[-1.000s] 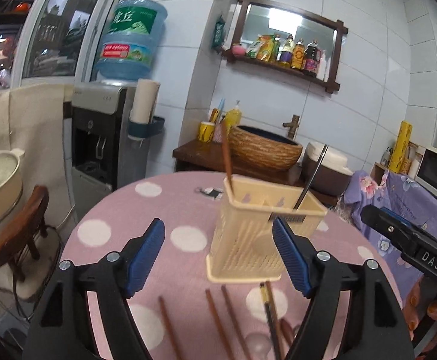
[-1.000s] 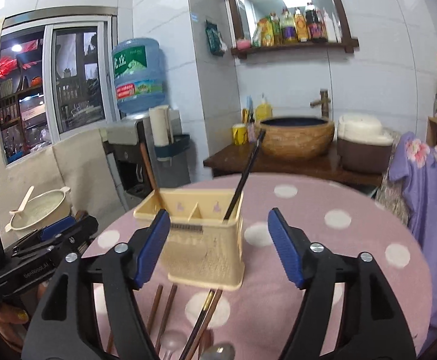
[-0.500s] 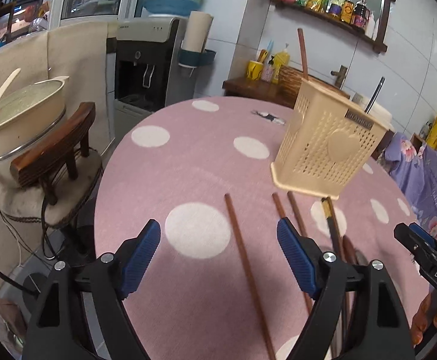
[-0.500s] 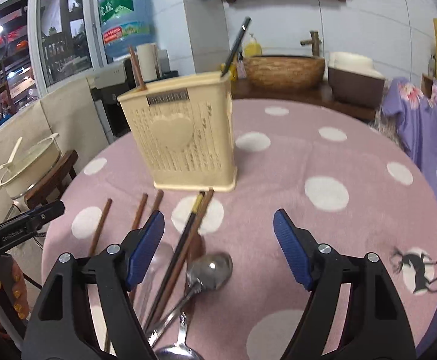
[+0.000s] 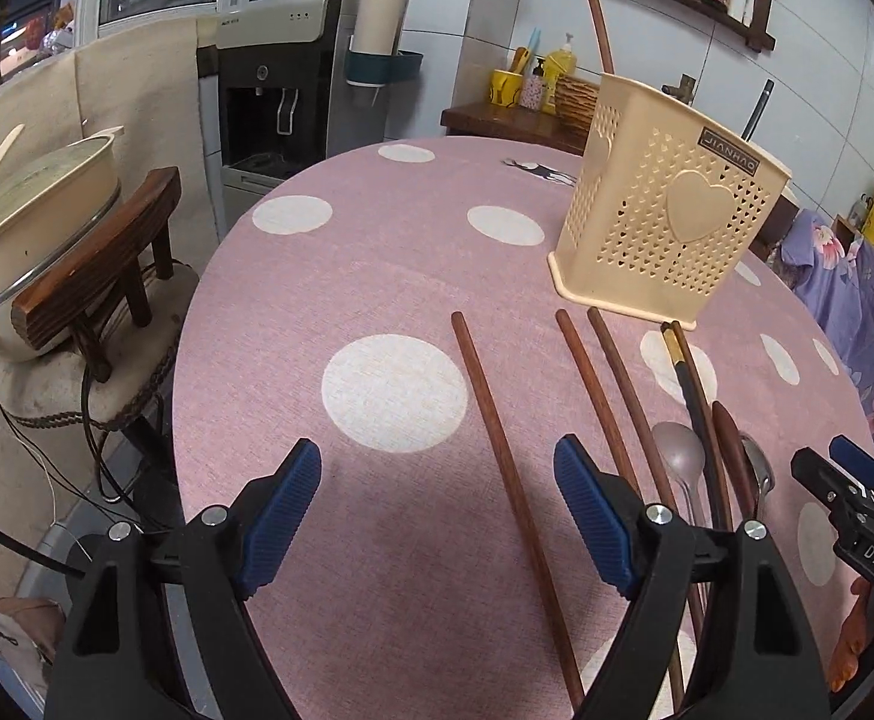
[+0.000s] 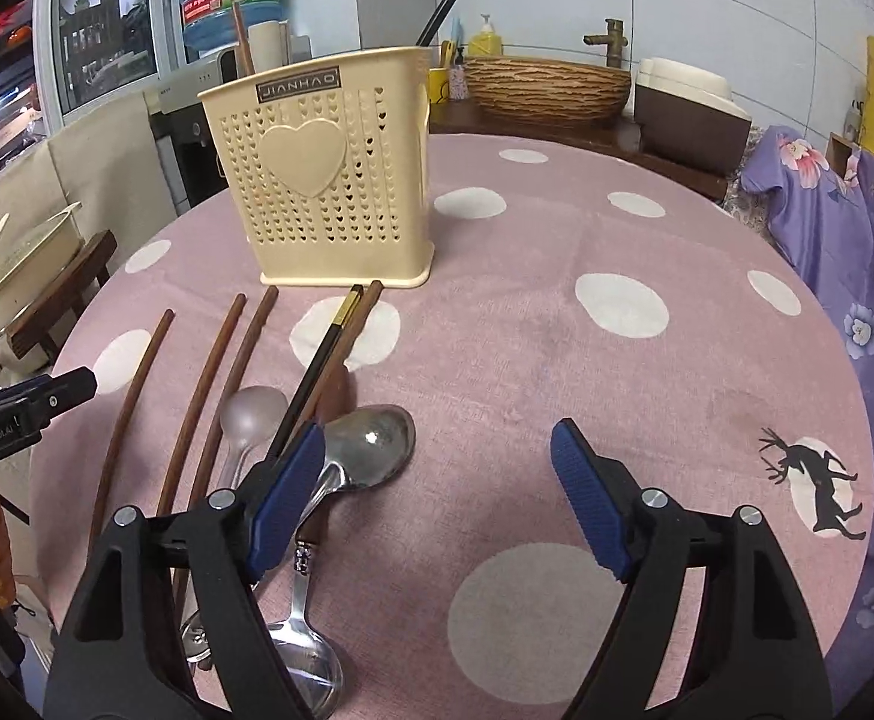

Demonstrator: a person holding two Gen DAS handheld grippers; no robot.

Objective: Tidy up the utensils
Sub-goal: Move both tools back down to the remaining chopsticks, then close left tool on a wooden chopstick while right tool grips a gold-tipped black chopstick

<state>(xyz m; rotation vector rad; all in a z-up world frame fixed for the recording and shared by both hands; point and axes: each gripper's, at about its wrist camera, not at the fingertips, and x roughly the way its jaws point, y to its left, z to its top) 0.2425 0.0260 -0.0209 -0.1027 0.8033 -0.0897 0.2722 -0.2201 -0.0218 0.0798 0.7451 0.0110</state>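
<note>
Left wrist view
Chopsticks: three brown chopsticks (image 5: 514, 480) lie flat on the pink dotted surface (image 5: 329, 276), long axes running from the near edge away toward the holder, far tips fanned slightly apart.
Black chopstick: a black chopstick (image 5: 691, 384) with a gold band near its far tip lies to their right, same heading, its tip just short of the holder's base.
Spoons: a dull grey spoon (image 5: 679, 450) lies bowl-end toward the holder beside the black chopstick; a shinier one (image 5: 757, 474) shows farther right, partly hidden.
Holder: cream plastic holder (image 5: 670, 210), perforated, raised heart on its front, upright; one brown stick and one dark stick stand in it.
Left tongs: the left tongs (image 5: 437, 516) stand wide, nothing between the blue pads; the leftmost chopstick passes through the gap nearer the right pad.
Right tongs: seen at the right edge; their spread cannot be told here.

Right wrist view
Utensils: the chopsticks and the black chopstick (image 6: 317, 372) run from lower left up toward the holder (image 6: 323, 174).
Spoons: a shiny spoon (image 6: 371, 444) and the dull grey spoon (image 6: 251, 414) lie bowls toward the holder; a third bowl lies near the bottom edge.
Right tongs: the right tongs (image 6: 437, 498) are opening wide, with bare cloth between the pads; the left pad sits over the shiny spoon's neck, utensils all to its left.
</note>
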